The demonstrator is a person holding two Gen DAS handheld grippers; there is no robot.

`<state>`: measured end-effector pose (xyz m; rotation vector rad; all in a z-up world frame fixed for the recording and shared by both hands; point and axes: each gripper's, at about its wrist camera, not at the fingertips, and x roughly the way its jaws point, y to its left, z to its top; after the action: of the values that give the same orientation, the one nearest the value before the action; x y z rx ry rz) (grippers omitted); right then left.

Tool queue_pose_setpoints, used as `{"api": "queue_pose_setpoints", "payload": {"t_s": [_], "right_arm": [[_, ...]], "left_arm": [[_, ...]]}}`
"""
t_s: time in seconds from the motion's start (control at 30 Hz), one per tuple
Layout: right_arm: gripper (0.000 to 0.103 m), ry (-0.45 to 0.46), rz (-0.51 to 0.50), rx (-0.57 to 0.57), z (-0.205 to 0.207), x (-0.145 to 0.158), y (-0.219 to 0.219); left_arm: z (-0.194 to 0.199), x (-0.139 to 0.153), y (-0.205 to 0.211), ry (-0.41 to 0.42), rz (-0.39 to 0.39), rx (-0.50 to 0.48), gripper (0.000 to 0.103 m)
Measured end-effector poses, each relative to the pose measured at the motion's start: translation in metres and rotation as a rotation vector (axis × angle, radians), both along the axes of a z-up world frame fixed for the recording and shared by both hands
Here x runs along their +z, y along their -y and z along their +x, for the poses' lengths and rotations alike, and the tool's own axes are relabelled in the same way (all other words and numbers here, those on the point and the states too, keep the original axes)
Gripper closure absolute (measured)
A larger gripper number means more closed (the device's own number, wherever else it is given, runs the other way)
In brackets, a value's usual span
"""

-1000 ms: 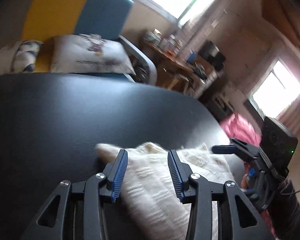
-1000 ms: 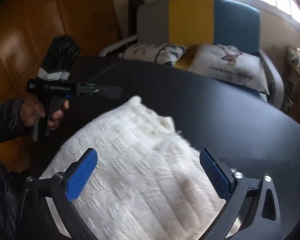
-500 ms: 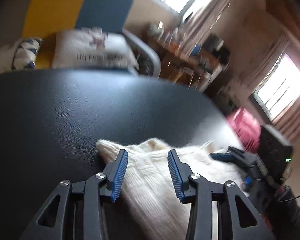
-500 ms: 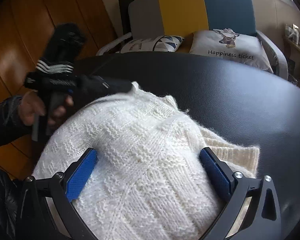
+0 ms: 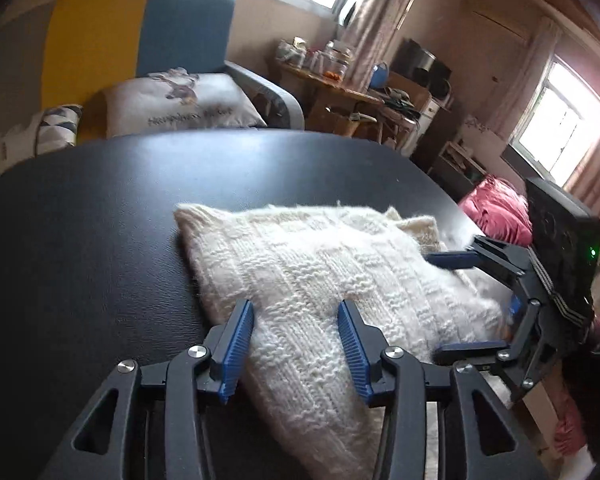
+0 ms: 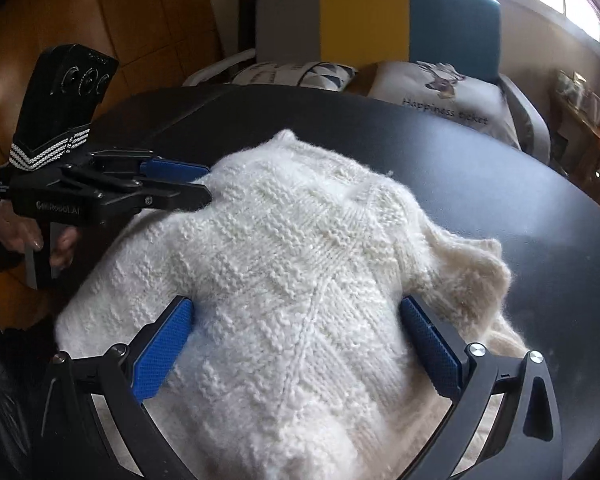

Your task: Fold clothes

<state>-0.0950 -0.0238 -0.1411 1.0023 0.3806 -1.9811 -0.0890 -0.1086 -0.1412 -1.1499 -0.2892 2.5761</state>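
A white knitted sweater (image 5: 308, 276) lies bunched and partly folded on the black table (image 5: 100, 220). My left gripper (image 5: 296, 348) hovers over its near left part. Its jaws are opening, the knit lies under and between the blue pads, and neither pad pinches it. From the right wrist view, the left gripper (image 6: 200, 186) rests at the sweater's (image 6: 292, 264) left edge, held by a hand. My right gripper (image 6: 296, 344) stands wide open, straddling the sweater's raised middle. In the left wrist view, the right gripper (image 5: 434, 302) reaches in over the sweater's right side.
Behind the table stands an armchair (image 6: 364, 20) in grey, yellow and blue with two cushions (image 6: 448, 96). A cluttered wooden desk (image 5: 340, 88) and a pink bundle (image 5: 496, 212) are off the table's far right edge. Bare black tabletop surrounds the sweater beyond and left.
The left gripper moved in from the side to the sweater's left edge and drew back, so more knit shows ahead. The right gripper shifted over the sweater's middle. The sweater is more bunched.
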Motion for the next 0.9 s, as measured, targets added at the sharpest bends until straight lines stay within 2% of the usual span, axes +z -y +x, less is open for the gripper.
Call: {"api": "queue_pose_setpoints", "payload": {"t_s": [0.13,0.23,0.3,0.4,0.43,0.47,0.5,0.57,0.63,0.67,0.73,0.8,0.9], "right_arm": [[0.000,0.001,-0.053,-0.066,0.031,0.023,-0.040],[0.000,0.037,-0.077,-0.091,0.064,0.024,-0.069],[0.000,0.086,-0.088,-0.084,0.081,0.014,-0.079],[0.000,0.190,-0.034,-0.121,0.084,-0.019,-0.082],[0.000,0.225,-0.014,-0.135,0.085,-0.030,-0.082],[0.000,0.220,-0.023,-0.130,0.087,-0.031,-0.084],[0.000,0.205,-0.040,-0.121,0.089,-0.031,-0.085],[0.000,0.212,-0.070,-0.138,0.089,-0.025,-0.091],[0.000,0.213,-0.129,-0.124,0.091,-0.019,-0.100],[0.000,0.214,-0.159,-0.116,0.092,-0.016,-0.104],[0.000,0.268,-0.153,-0.106,0.091,-0.026,-0.107],[0.000,0.305,-0.158,-0.095,0.091,-0.033,-0.111],[0.000,0.314,-0.337,-0.128,0.084,-0.018,-0.137]], "left_arm": [[0.037,0.019,-0.004,-0.096,-0.023,-0.072,0.059],[0.050,0.015,-0.028,-0.085,-0.059,-0.155,0.058],[0.054,0.004,-0.048,-0.074,-0.130,-0.185,0.058],[0.059,-0.010,-0.073,-0.083,-0.256,-0.208,0.053],[0.060,-0.006,-0.075,-0.086,-0.264,-0.211,0.053],[0.061,-0.003,-0.078,-0.090,-0.272,-0.215,0.053],[0.062,0.001,-0.079,-0.092,-0.267,-0.218,0.053],[0.066,0.010,-0.071,-0.086,-0.155,-0.226,0.053],[0.070,0.008,-0.073,-0.075,-0.109,-0.260,0.053],[0.071,0.000,-0.078,-0.042,-0.148,-0.277,0.053],[0.070,-0.020,-0.084,0.034,-0.211,-0.299,0.053],[0.072,-0.015,-0.080,0.010,-0.167,-0.290,0.053],[0.065,-0.008,-0.064,0.028,-0.067,-0.263,0.053]]}}
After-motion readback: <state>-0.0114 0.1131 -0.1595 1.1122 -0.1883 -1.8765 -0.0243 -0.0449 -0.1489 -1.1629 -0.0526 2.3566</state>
